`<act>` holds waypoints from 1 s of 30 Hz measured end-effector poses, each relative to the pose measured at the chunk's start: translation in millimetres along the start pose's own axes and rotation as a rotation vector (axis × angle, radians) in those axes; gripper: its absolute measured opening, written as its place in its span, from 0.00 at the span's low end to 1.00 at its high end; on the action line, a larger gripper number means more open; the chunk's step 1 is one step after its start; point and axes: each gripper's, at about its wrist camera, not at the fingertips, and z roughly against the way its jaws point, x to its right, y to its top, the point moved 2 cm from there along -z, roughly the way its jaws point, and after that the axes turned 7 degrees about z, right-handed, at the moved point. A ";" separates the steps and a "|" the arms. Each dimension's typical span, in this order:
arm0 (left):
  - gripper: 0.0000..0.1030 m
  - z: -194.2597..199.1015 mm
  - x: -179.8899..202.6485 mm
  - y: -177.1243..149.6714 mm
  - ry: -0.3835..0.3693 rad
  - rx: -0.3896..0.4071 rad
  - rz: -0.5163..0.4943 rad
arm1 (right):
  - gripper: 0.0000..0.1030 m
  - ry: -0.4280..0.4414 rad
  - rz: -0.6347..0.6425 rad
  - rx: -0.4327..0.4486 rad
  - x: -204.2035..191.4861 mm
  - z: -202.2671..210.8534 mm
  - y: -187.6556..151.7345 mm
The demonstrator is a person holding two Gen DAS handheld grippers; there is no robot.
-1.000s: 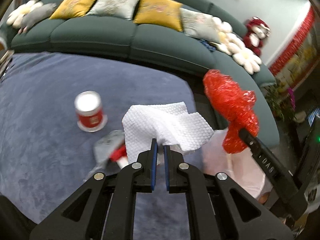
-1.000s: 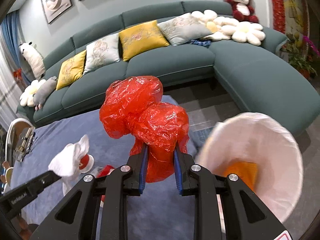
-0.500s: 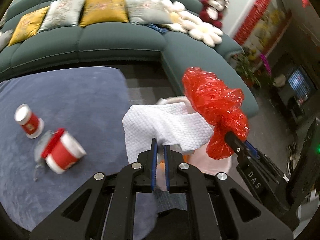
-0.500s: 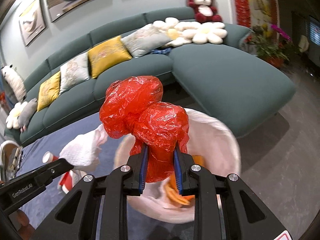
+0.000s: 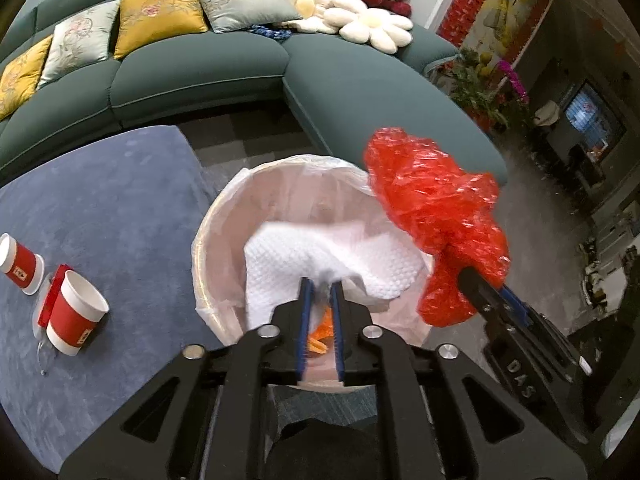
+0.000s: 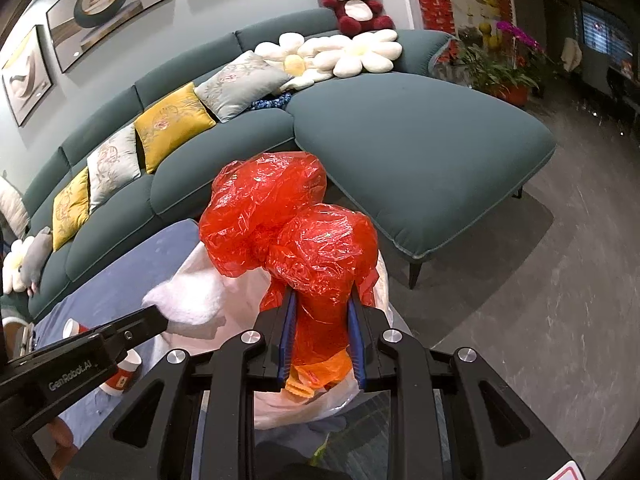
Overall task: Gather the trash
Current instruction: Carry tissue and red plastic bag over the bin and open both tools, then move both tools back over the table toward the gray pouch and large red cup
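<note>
Both tongs are over the lined bin [image 5: 224,216], which stands on the floor at the edge of the blue rug [image 5: 120,208] in front of the green sofa [image 5: 200,80].

Left tongs [image 5: 320,286]: the jaws have just been opening; a narrow gap shows between the blue pads, and the white paper towel [image 5: 332,260] still sits bunched at their tips, right above the bin mouth. From here it looks on the point of dropping, not yet gone.

Right tongs [image 6: 322,302]: clamped on the neck of the crumpled red plastic bag [image 6: 288,224], whose bulk billows above the pads. It hangs over the bin's near rim; not released.

Inside the bin: something orange [image 5: 320,336] at the bottom, so some trash is probably already in.

Left to do, as far as I can judge: let go of the towel, drop the red bag, then go back for what remains on the rug. There a red paper cup [image 5: 76,316] lies on its side beside a small red-edged wrapper [image 5: 50,296], and a second red cup [image 5: 18,262] lies just beyond

Roughly midway, I'd say: two items at the bin, at least three out on the rug
</note>
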 end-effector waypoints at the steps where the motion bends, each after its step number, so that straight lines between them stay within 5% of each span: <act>1: 0.28 -1.0 -1.7 0.1 0.014 0.009 0.006 | 0.22 0.000 -0.003 -0.001 1.5 0.1 -0.8; 2: 0.41 -1.1 -2.4 -0.7 0.022 0.014 0.012 | 0.22 0.002 -0.009 -0.003 2.4 -1.5 -1.1; 3: 0.44 -0.6 -4.8 -1.8 0.027 0.020 0.020 | 0.22 0.006 -0.012 -0.005 3.3 -3.0 -1.1; 12: 0.55 5.3 -25.7 -3.0 0.068 0.034 0.073 | 0.26 0.035 0.004 -0.025 -6.9 -9.9 -2.7; 17: 0.66 10.9 -36.0 -4.2 0.095 0.041 0.092 | 0.46 0.026 0.013 -0.007 -14.0 -8.6 -0.4; 30: 0.66 31.2 -78.6 -8.0 0.111 0.056 0.171 | 0.60 0.049 0.060 0.016 -50.9 2.9 2.7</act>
